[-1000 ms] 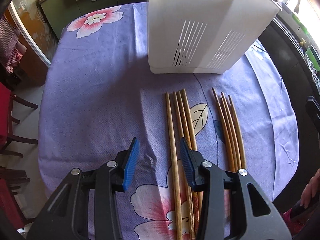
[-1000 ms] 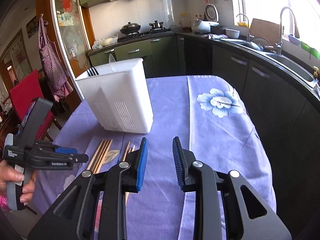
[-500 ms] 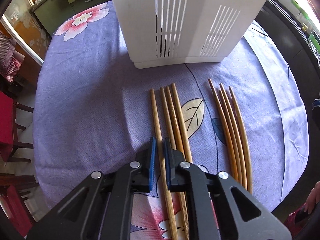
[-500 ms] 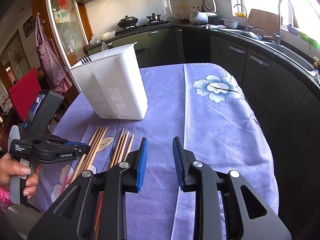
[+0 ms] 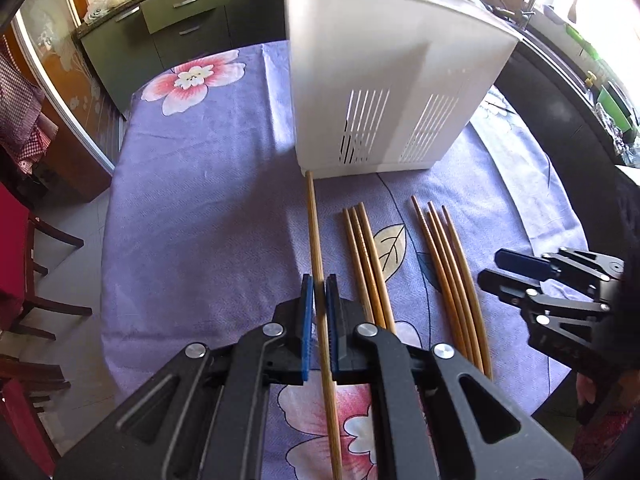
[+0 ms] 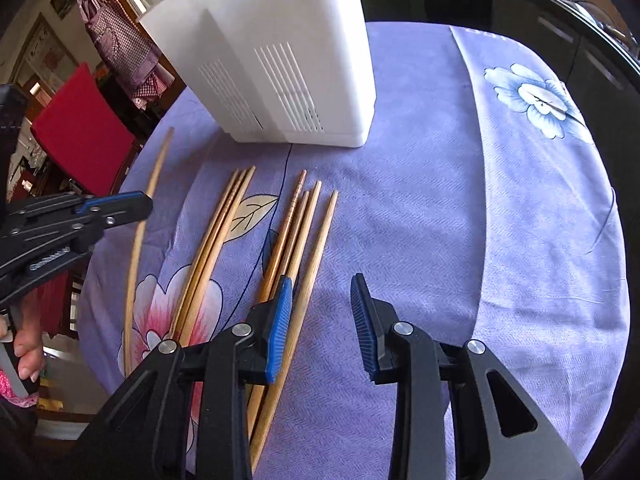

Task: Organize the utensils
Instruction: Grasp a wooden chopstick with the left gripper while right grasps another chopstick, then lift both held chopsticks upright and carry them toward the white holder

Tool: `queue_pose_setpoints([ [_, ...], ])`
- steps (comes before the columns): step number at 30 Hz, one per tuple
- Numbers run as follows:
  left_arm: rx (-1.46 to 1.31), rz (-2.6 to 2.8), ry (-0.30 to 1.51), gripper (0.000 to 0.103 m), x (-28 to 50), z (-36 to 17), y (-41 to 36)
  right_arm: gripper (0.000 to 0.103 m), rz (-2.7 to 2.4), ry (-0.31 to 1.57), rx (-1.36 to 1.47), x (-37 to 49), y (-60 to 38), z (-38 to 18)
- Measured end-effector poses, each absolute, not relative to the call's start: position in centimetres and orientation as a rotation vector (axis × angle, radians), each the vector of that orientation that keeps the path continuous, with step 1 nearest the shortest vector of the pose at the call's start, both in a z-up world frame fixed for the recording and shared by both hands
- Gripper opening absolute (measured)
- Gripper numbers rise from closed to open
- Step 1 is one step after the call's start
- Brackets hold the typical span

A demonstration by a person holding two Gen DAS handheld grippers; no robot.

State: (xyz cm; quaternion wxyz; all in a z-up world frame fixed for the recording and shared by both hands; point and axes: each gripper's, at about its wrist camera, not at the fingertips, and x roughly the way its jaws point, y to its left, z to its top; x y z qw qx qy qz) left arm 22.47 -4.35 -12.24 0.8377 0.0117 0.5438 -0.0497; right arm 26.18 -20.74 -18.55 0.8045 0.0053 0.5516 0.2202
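My left gripper (image 5: 319, 292) is shut on a single wooden chopstick (image 5: 314, 232), held a little above the cloth with its far tip near the base of the white slotted utensil holder (image 5: 384, 72). Three chopsticks (image 5: 366, 264) lie beside it, and several more (image 5: 452, 280) lie further right. My right gripper (image 6: 321, 284) points down over that right bundle (image 6: 292, 232) and its jaws are opening. The outermost chopstick (image 6: 320, 240) shows in the gap beside the left finger, and no pad presses on it. In the right wrist view the left gripper (image 6: 120, 204) holds its chopstick (image 6: 154, 176) at the left.
A purple flowered cloth (image 6: 460, 208) covers the round table. The holder (image 6: 280, 60) stands at the far side, with bare cloth to its right. A red chair (image 6: 80, 132) stands off the left edge, and dark kitchen cabinets (image 5: 180, 20) line the back. A person's hand (image 6: 24, 348) grips the left tool.
The left gripper closed on the leftmost chopstick and raised it away from its group. The right gripper tilted down, moved over the right bundle, and its jaws widened.
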Motion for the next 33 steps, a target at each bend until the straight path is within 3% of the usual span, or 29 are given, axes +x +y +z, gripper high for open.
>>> queue_pose_setpoints([
  [14,-0.01,-0.156,1.115,0.007,21.0,-11.7,-2.8,0.02,0.365,1.218,-0.196,26.4,-15.9,-19.6],
  [16,-0.009,-0.159,1.11,0.007,20.9,-11.6,-2.7,0.012,0.357,1.21,-0.237,26.2,-14.9,-19.7],
  [21,-0.012,-0.16,1.094,0.007,20.6,-11.2,-2.2,0.007,0.342,1.176,-0.242,26.0,-13.9,-19.3],
  [33,-0.01,-0.175,0.986,0.005,19.3,-6.3,-2.2,0.007,0.421,0.908,-0.022,22.4,-19.8,-8.4],
])
